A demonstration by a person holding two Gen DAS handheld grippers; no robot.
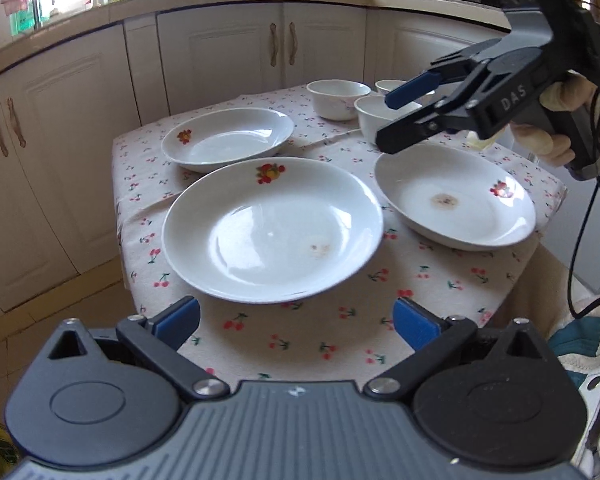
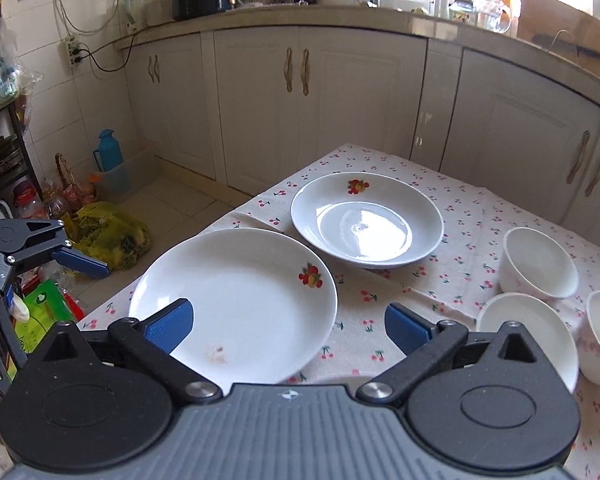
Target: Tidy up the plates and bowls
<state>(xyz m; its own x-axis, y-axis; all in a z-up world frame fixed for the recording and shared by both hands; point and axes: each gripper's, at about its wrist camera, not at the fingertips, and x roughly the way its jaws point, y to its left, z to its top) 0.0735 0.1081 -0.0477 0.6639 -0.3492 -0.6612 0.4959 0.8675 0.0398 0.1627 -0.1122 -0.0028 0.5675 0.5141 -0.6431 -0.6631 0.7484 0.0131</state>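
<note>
Three white plates with a fruit print lie apart on the cherry-print tablecloth (image 1: 340, 332): a far-left plate (image 1: 228, 140), a centre plate (image 1: 272, 236) and a stained right plate (image 1: 456, 196). Three white bowls (image 1: 338, 98) cluster at the back. My left gripper (image 1: 298, 320) hovers open just short of the centre plate, nothing between its pads. My right gripper (image 1: 388, 120) hangs open above the right plate's far rim, in front of the bowls. In the right wrist view my right gripper (image 2: 288, 330) is open over the centre plate (image 2: 236, 300). The far plate (image 2: 366, 220) and bowls (image 2: 540, 262) lie beyond.
White cabinets (image 1: 236, 48) and a cluttered counter wrap around the small table. A gloved hand (image 1: 556, 136) holds the right gripper. Bags (image 2: 112, 236), a blue flask (image 2: 108, 156) and a rack (image 2: 8, 152) crowd the floor beside the table's left edge.
</note>
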